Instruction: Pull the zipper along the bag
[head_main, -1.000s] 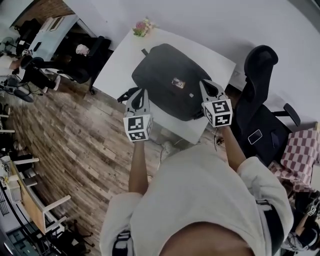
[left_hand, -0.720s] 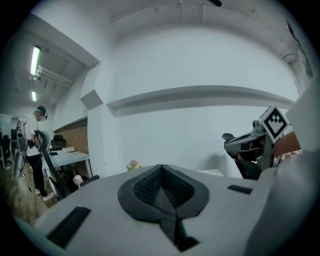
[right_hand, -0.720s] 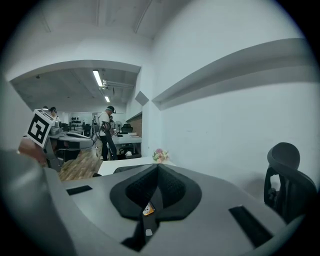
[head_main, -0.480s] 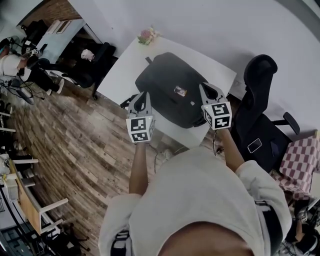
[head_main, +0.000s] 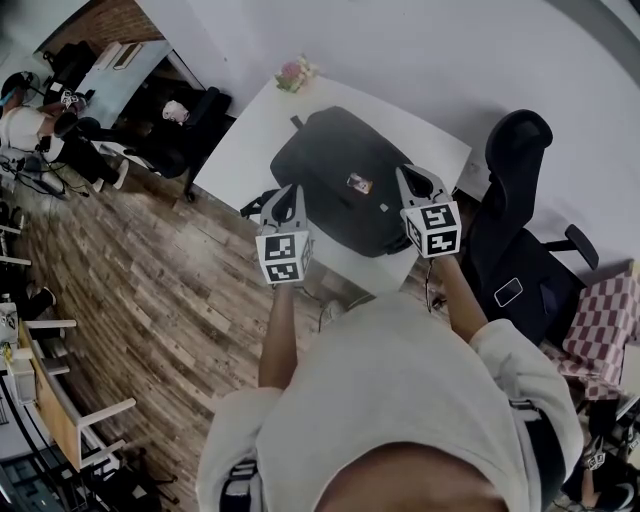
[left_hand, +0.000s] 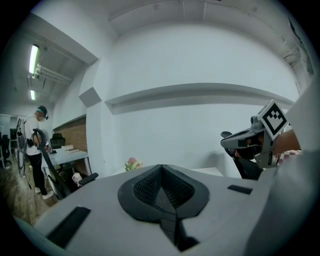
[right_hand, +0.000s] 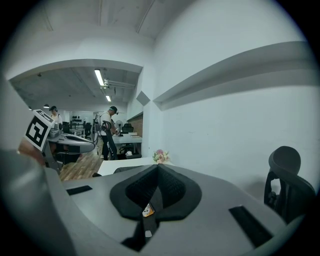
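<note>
White table (head_main: 250, 120), set against a pale wall on a wood-plank floor (head_main: 150, 290), is seen carrying a black bag (head_main: 330, 150) laid flat at its middle, with flowers (head_main: 297, 72) at the far corner and a black office chair (head_main: 520, 150) beside it. A small patch (head_main: 358, 183) is borne on the bag, its print too small to be read. The left gripper (head_main: 292, 190) and right gripper (head_main: 404, 172) are held over the bag's near edge, jaws pressed together on nothing.
</note>
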